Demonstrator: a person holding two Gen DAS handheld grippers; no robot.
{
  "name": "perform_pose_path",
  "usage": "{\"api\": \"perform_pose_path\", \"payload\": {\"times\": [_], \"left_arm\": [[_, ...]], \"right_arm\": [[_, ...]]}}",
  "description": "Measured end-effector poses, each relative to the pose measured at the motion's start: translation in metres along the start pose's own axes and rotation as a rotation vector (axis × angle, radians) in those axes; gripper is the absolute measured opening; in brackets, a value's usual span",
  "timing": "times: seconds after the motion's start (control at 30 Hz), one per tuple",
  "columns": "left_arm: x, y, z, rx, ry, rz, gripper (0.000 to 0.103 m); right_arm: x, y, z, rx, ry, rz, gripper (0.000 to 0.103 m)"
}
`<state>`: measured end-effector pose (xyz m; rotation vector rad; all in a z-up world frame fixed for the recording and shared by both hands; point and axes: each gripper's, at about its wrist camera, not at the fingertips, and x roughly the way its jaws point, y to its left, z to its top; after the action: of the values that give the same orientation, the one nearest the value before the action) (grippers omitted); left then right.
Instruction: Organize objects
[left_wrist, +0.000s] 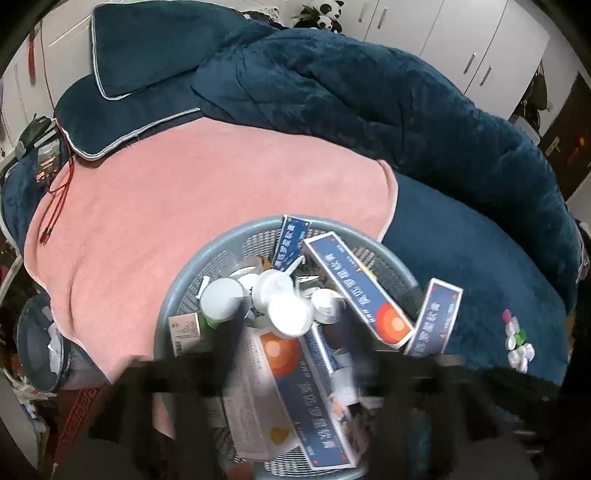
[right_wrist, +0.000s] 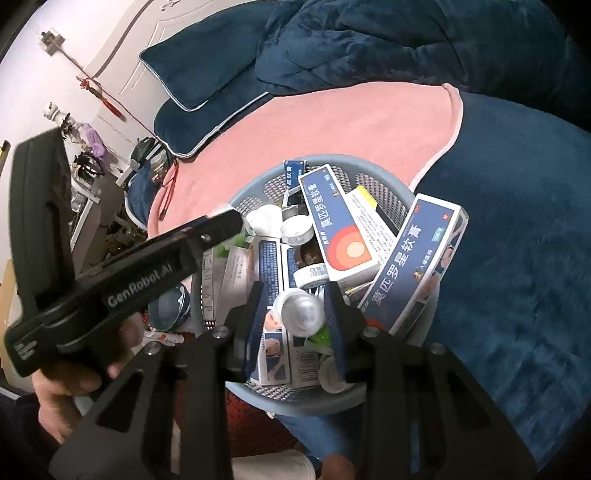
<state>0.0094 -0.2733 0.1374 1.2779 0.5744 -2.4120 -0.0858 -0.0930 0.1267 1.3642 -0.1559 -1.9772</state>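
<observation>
Spreading across most of both views, a bed carries a pink fleece blanket (left_wrist: 207, 206) laid over a dark blue plush sheet (left_wrist: 461, 280), with a rumpled dark blue quilt (left_wrist: 369, 103) and two dark blue piped pillows (left_wrist: 147, 48) beyond it. A round grey-blue plastic mesh basket (right_wrist: 373, 184) sits at the near edge of the bed, partly on the pink blanket, and is crammed with blue-and-white ointment cartons (right_wrist: 343, 232), small white round jars (right_wrist: 295, 229) and a green bottle.

The right hand-held gripper (right_wrist: 297, 314) is over the near side of the basket, its blue-padded fingers narrowed around a small white-capped container (right_wrist: 301, 310). The left hand-held gripper (right_wrist: 221, 225) reaches to the basket's left rim; in its own view the fingers are blurred, so I cannot tell their spread.

Right of the basket, a cluster of loose bottle caps (left_wrist: 517, 343) lies on the blue sheet. White wardrobe doors (left_wrist: 480, 37) and a plush panda (left_wrist: 325, 14) stand behind the bed; red cables (left_wrist: 55, 199) trail left of the basket.
</observation>
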Motion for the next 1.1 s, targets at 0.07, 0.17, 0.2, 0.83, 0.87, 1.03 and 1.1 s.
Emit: {"api": "perform_pose_path", "payload": {"times": [0.07, 0.17, 0.2, 0.83, 0.87, 1.03, 1.1], "left_arm": [[-0.002, -0.001, -0.002, 0.008, -0.002, 0.023, 0.094], [-0.005, -0.001, -0.002, 0.013, -0.003, 0.049, 0.102], [-0.007, -0.003, -0.003, 0.019, -0.007, 0.056, 0.102], [-0.041, -0.109, -0.042, 0.218, -0.054, -0.116, 0.102], [-0.041, -0.117, -0.047, 0.224, -0.054, -0.128, 0.102], [-0.033, -0.164, -0.075, 0.307, -0.037, -0.158, 0.102], [-0.029, -0.182, -0.088, 0.355, -0.023, -0.164, 0.102]], "right_arm": [[-0.005, -0.003, -0.001, -0.01, -0.012, -0.031, 0.038], [-0.012, -0.012, -0.005, -0.011, -0.028, -0.072, 0.103], [-0.016, -0.017, -0.007, 0.001, -0.039, -0.078, 0.103], [-0.114, -0.129, -0.115, 0.197, -0.157, -0.359, 0.103], [-0.12, -0.136, -0.124, 0.21, -0.169, -0.387, 0.103], [-0.142, -0.158, -0.154, 0.26, -0.208, -0.465, 0.103], [-0.149, -0.166, -0.166, 0.276, -0.219, -0.489, 0.103]]}}
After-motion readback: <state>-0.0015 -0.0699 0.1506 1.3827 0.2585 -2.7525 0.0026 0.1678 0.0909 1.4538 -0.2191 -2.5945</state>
